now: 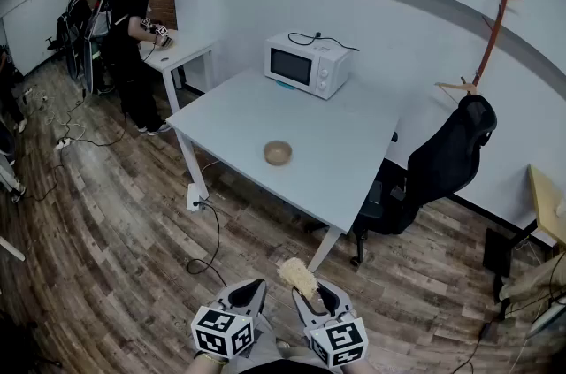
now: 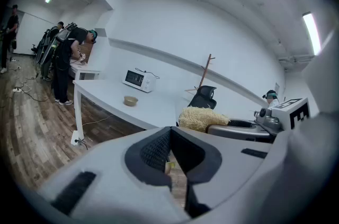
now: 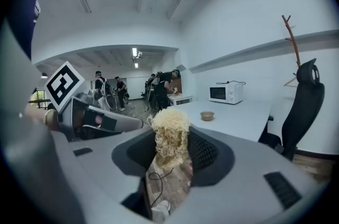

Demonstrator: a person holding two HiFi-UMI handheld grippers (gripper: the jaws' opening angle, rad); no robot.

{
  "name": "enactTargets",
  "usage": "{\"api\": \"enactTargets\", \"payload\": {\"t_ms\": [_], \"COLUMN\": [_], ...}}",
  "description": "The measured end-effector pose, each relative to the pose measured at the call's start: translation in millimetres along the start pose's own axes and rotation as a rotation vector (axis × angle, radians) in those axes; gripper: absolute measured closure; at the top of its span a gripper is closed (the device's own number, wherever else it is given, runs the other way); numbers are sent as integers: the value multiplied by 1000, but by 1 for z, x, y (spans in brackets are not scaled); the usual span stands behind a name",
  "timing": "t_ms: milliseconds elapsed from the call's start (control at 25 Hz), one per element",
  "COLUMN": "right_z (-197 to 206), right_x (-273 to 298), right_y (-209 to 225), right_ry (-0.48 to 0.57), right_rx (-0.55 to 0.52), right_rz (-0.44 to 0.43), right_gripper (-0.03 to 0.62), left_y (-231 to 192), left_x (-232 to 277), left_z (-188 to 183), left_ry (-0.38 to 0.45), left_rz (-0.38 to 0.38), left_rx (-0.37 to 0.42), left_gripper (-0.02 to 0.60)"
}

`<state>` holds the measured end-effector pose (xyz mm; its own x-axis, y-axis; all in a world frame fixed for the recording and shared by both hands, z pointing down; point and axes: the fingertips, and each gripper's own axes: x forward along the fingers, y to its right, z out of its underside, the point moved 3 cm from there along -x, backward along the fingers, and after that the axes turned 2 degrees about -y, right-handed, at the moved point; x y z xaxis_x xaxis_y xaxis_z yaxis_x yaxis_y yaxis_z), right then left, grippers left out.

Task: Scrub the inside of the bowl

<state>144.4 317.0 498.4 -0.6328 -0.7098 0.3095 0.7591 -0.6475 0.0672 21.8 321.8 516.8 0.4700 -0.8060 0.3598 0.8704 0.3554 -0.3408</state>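
Scrubbing has not begun, as far as the views show; the tan bowl (image 1: 278,153) sits upright and alone on the white tabletop (image 1: 363,147), toward its near edge, well apart from both tools, with open wooden floor (image 1: 115,231) between it and them. The right tool (image 1: 311,291) is clamped on a pale fibrous scrubber (image 1: 298,274), whose tuft sticks out beyond the jaw tips; the left tool (image 1: 254,286) has its jaws together on nothing. Both hang low at the near edge of the head view, just beside each other. What is left, I judge, is the whole job: reaching the tabletop; steadying the bowl, most likely with the left tool; working the scrubber round the inside.

Around: a white microwave (image 1: 308,64) stands at the far edge of the tabletop, well clear of the bowl; a black office chair (image 1: 447,160) is tucked in at the right side; a power strip (image 1: 194,198) by the near-left table leg trails a black cable (image 1: 212,244) across the floor, which could catch a foot on the way in. A person in black (image 1: 133,36) works at a smaller table (image 1: 181,52) far left, out of the way.
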Motion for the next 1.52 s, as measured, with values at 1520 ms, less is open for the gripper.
{"api": "enactTargets", "payload": {"t_ms": [1520], "right_z": [-28], "right_x": [95], "right_y": [26], "right_ry": [-35], "right_rx": [28], "right_rz": [-26], "right_gripper": [419], "left_y": [-77], "left_x": [55], "left_z": [-43], "left_ry": [7], "left_rz": [-40], "left_rx": [-52], "left_gripper": [563]}}
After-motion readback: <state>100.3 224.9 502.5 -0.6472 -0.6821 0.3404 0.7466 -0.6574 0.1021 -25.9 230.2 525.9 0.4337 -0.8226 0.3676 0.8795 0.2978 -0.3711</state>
